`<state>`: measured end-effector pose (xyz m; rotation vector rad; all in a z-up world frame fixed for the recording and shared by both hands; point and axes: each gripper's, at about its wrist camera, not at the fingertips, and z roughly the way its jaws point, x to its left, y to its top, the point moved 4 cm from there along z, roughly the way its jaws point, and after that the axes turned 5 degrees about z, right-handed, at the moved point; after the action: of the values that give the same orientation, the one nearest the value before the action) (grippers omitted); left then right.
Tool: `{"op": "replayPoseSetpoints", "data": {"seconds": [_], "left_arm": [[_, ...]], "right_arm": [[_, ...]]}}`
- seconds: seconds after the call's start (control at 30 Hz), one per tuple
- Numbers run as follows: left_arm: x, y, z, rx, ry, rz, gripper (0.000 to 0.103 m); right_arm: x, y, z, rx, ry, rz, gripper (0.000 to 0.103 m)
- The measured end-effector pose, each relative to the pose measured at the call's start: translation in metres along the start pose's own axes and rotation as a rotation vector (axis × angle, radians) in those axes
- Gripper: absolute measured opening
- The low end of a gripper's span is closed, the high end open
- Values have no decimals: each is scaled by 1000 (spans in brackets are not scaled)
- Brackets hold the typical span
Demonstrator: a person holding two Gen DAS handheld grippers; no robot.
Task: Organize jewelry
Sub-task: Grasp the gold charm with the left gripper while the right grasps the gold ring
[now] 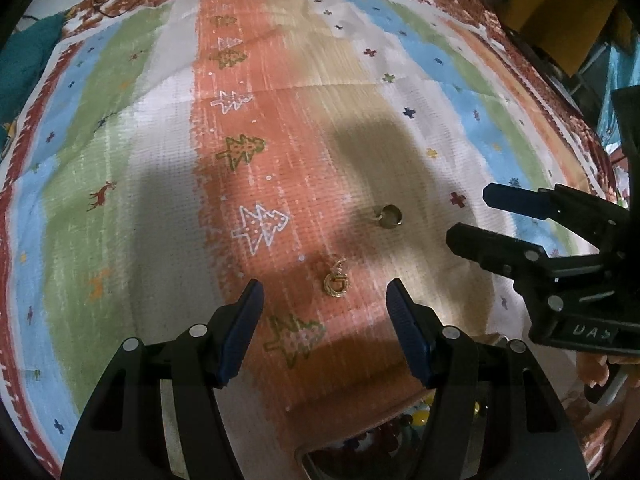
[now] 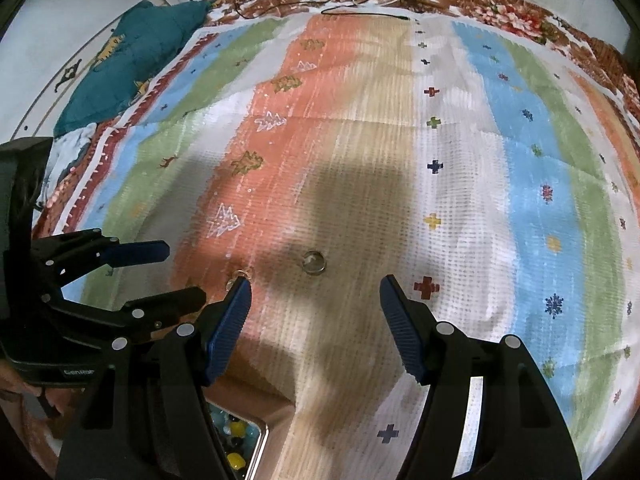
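Both grippers angled steeply down, L gripper (image 1: 324, 300) & R gripper (image 2: 316, 300) jaws open, nothing held.

Bare striped mat (image 1: 160, 208) lies open ahead of both sets of jaws, broken only by a gold earring (image 1: 337, 281) and a ring (image 2: 313, 262) lying between them.

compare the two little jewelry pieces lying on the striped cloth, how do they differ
The gold twisted earring lies on the orange stripe, between and just ahead of the left gripper fingertips; the plain ring lies farther off on the tan stripe, in shadow. The earring looks like knotted, overlapping loops with a small tail; the ring is one simple round band, duller in colour. Both are small, lie loose on the cloth, and neither is touched by a gripper.
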<state>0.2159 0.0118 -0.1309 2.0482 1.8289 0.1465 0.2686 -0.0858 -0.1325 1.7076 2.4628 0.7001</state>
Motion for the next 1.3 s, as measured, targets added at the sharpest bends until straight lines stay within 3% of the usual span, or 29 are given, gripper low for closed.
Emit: {"op": "replayPoseSetpoints", "data": {"seconds": [0.53,1.03,1.13,1.3], "left_arm": [[-6,8,26,62,-14,56,51],[-18,12,47,109,9,127,36],[-19,13,50,114,17,137,35],[-18,15,54,129,33,138,25]], "right_arm": [[-4,8,35,69,-14,12,61],[0,12,62,112,-25,0,46],[0,12,68,125,-11,11,39],[-1,13,72,122,-29,6,35]]}}
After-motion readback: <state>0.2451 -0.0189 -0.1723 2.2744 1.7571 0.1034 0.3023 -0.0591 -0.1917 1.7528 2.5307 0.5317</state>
